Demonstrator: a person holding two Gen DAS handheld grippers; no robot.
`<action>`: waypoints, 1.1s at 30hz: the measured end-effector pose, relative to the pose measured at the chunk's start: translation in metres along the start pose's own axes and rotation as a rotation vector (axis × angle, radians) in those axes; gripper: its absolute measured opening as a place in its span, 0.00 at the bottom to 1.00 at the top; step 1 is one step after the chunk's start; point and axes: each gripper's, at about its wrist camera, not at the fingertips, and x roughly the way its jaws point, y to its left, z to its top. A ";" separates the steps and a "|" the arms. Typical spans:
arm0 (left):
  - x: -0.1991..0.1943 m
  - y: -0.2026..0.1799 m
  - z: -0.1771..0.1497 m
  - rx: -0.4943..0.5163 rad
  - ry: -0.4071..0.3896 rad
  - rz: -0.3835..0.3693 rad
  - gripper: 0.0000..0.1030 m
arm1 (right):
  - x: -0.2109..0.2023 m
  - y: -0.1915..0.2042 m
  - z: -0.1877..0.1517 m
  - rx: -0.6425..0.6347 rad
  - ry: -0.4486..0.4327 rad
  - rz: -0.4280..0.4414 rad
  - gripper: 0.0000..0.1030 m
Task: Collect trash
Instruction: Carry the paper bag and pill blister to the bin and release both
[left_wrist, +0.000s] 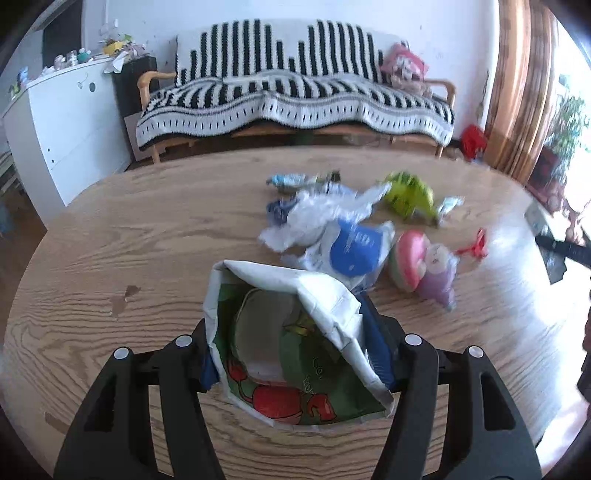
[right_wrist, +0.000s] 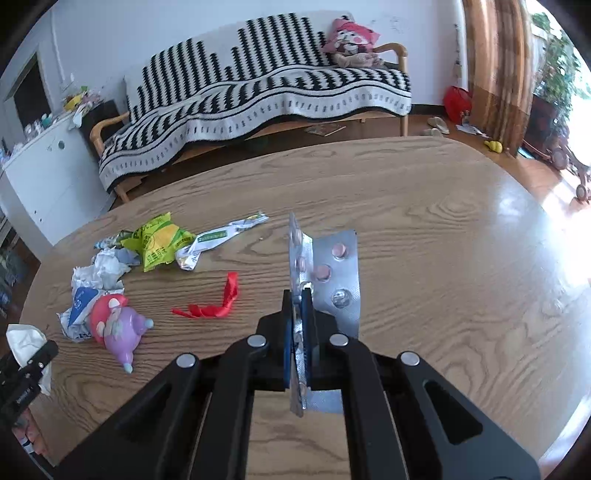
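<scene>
Risk for the pill sheet: the right gripper holds the folded pill sheet only by a thin edge. I think the sheet can slide out or turn between the pads if the hand swings fast.
Risk for the bag: the left gripper holds the printed bag with its mouth facing forward. The bag looks soft, so the mouth may fold shut, and then the pill sheet would miss it and fall on the table.
Right claw: pressed together on the pill sheet, which stands upright above the table.
Left claw: partly apart, with both pads against the sides of the bag.
Pose of the hands: both grippers point forward and down at the table, and the left one shows at the left edge of the right camera.
Trash that remains: the yellow-green wrapper, the crumpled white paper, the red ribbon and the pink toy lie on the table, left of the pill sheet.
</scene>
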 end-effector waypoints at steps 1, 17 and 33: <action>-0.004 -0.002 0.002 -0.012 -0.014 -0.007 0.60 | -0.009 -0.007 -0.002 0.009 -0.008 -0.005 0.05; -0.073 -0.258 -0.072 0.243 0.087 -0.422 0.60 | -0.167 -0.157 -0.087 0.132 -0.057 -0.029 0.05; -0.028 -0.399 -0.244 0.614 0.294 -0.551 0.60 | -0.130 -0.297 -0.289 0.497 0.213 -0.025 0.05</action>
